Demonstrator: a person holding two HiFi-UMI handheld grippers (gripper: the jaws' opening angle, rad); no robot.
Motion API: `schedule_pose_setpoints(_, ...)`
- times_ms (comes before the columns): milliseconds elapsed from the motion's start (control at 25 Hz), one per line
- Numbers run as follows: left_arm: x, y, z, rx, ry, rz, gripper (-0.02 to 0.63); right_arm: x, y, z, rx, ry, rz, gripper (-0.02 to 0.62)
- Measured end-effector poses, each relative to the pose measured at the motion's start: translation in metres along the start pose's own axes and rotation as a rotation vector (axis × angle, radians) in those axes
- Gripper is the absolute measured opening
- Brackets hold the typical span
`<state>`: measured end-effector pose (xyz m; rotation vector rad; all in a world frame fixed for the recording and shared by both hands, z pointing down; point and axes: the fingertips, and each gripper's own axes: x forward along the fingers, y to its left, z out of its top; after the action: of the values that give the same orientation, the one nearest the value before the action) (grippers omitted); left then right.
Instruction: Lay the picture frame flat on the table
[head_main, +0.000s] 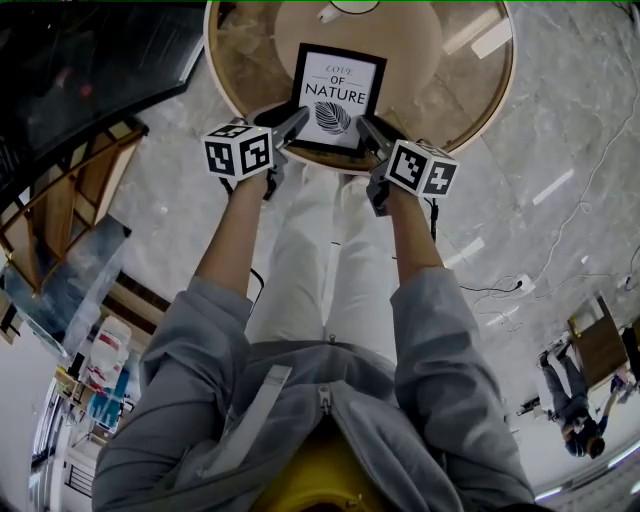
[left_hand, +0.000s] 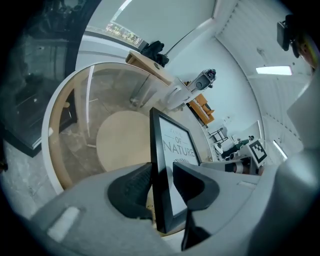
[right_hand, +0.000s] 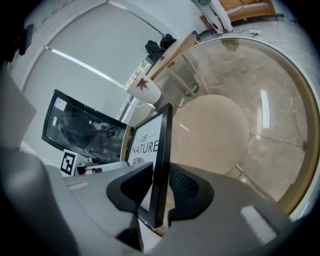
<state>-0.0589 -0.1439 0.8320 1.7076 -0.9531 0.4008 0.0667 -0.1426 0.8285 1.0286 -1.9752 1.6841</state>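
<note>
**Status.** The picture frame (head_main: 337, 97) stands upright at the near edge of the round glass table (head_main: 447, 85), with its printed face toward the person. It has not yet been laid flat. Judged from this position, the task is at its early stage: the grasp is in place and the tilting is still to be done.

**Left tool.** The left tool (head_main: 295, 122) is set on the lower left corner of the frame. In the left gripper view the frame passes edge-on between the jaws, and the pads appear to bear on its back and its front. The opening is narrow, no wider than the frame is thick.

**Right tool.** The right tool (head_main: 368, 130) is set on the lower right corner in the same way. In the right gripper view the ribbed pad lies against the back of the frame and the other jaw lies against the glazed front.

**Remaining work.** Tilt the frame until it rests on the table. Then open both tools and withdraw them. The bare glass behind the frame appears to give room for this.

**Containers.** A white cup (right_hand: 145, 90) with a leaf motif stands toward the far edge of the table, well apart from the frame. Its contents cannot be seen.
</note>
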Motion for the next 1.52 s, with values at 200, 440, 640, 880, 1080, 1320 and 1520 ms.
schedule_pose_setpoints(200, -0.005, 0.001, 0.004, 0.012, -0.038, 0.097, 0.208, -0.007, -0.001, 0.009, -0.081, -0.033, -0.121, 0.206)
schedule_pose_setpoints(440, -0.032, 0.016, 0.005, -0.004, -0.109, 0.268, 0.267, -0.026, -0.011, 0.005, -0.105, -0.051, -0.241, 0.219)
schedule_pose_setpoints(640, -0.054, 0.004, -0.010, 0.007, -0.063, 0.279, 0.145, -0.053, -0.002, 0.000, -0.117, -0.053, -0.259, 0.111)
schedule_pose_setpoints(880, -0.078, -0.045, -0.039, 0.007, 0.054, 0.169, 0.005, -0.093, 0.034, -0.020, -0.126, 0.014, -0.244, 0.000)
schedule_pose_setpoints(1080, -0.100, -0.105, -0.011, 0.095, 0.049, 0.119, 0.005, -0.139, 0.073, 0.002, -0.200, -0.001, -0.237, 0.000)
schedule_pose_setpoints(1320, -0.153, -0.183, 0.064, 0.273, -0.095, 0.098, 0.005, -0.207, 0.139, 0.055, -0.351, -0.155, -0.259, 0.000)
schedule_pose_setpoints(1520, -0.216, -0.253, 0.123, 0.433, -0.273, 0.099, 0.005, -0.277, 0.203, 0.093, -0.473, -0.339, -0.266, 0.000)
